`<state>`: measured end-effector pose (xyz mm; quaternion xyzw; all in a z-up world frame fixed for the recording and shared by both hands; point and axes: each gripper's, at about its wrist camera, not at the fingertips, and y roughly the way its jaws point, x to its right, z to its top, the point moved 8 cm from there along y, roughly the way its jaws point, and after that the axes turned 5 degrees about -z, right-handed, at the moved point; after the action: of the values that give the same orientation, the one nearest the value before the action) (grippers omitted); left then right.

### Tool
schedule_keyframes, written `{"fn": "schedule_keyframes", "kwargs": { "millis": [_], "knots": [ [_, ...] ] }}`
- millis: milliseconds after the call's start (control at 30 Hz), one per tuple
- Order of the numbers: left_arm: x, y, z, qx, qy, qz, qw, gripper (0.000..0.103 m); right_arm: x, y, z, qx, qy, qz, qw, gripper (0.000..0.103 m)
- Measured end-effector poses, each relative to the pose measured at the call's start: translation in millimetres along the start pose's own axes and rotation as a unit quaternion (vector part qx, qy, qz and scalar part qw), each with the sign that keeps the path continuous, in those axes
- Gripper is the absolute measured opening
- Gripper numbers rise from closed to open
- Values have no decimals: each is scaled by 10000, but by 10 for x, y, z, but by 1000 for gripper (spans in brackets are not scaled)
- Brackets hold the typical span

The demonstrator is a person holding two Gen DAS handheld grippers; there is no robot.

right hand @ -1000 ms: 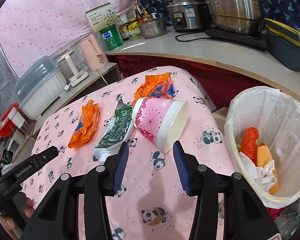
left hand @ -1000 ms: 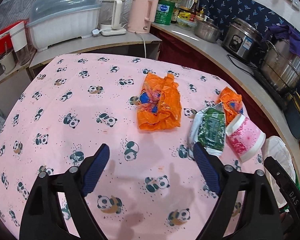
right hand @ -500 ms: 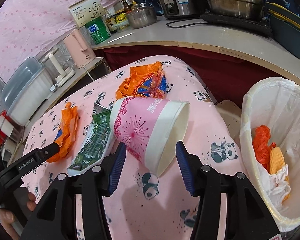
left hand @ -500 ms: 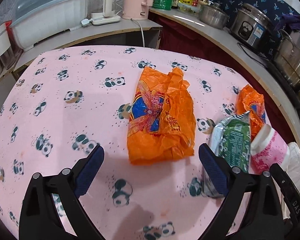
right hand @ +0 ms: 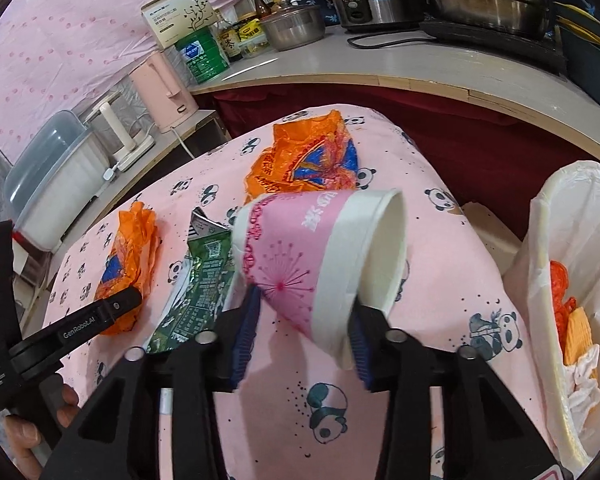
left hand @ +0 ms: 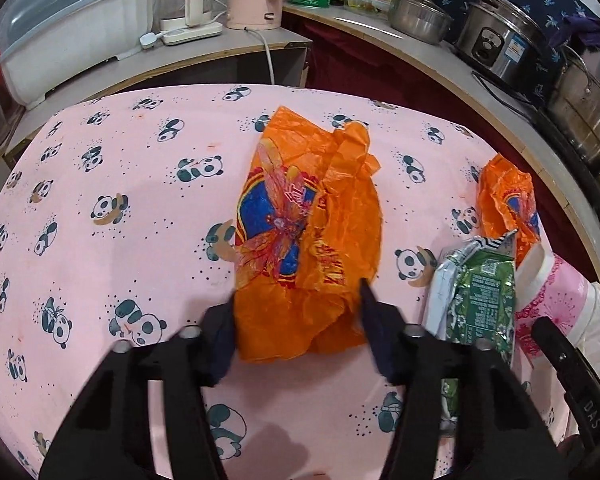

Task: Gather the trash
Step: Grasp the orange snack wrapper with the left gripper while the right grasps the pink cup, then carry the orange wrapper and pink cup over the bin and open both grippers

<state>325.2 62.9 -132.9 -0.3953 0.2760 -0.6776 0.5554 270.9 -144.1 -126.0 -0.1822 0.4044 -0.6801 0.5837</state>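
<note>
Now both close at once: left gripper (left hand: pixel 298 330) jaws closing astride the orange wrapper's (left hand: pixel 312 236) near end, its length running straight ahead; right gripper (right hand: pixel 302 334) jaws closing across the pink paper cup (right hand: pixel 320 256) lying sideways, mouth toward the lined bin (right hand: pixel 548 280).

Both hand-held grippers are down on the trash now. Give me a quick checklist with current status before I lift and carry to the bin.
1. Left hand-held gripper straddles the near end of the large orange wrapper: ok; jaws closing.
2. Left pads firmly pinching the wrapper: cannot tell, the fingers are blurred.
3. Right hand-held gripper has the pink paper cup between its fingers: ok; jaws closing.
4. Right grip clear of the green packet: ok, the packet lies beside the left finger, outside the jaws.
5. Lined bin open, with room above the trash inside: ok.
6. Table finished: not ok; the green packet and small orange wrapper remain.
</note>
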Motion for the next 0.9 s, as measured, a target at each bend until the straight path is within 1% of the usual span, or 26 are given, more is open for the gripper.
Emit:
{"fn": "schedule_keyframes", "kwargs": {
  "millis": [33,67,133,300,533,700,900],
  "knots": [
    [12,-13,-4,-3,21,-4,10000,36,-15,-3,-6,-6,-9,27,10000,24],
    [22,-35,-5,25,31,1,10000,32,-28,-9,-12,0,-13,43,10000,21],
    [37,-81,-9,62,52,16,10000,29,-46,-31,-26,-15,-33,74,10000,5],
    [103,-256,-16,185,78,-7,9998,27,-64,-188,-18,89,-69,105,9999,3],
    [327,-663,-25,439,177,-162,9987,27,-57,-532,24,305,-64,201,9993,3],
    [615,-954,-97,580,337,-323,9972,27,1,-834,29,488,-56,232,9985,3],
    [1025,-1197,-286,662,619,-481,9947,27,187,-1166,-5,675,36,240,9974,3]
  ]
}}
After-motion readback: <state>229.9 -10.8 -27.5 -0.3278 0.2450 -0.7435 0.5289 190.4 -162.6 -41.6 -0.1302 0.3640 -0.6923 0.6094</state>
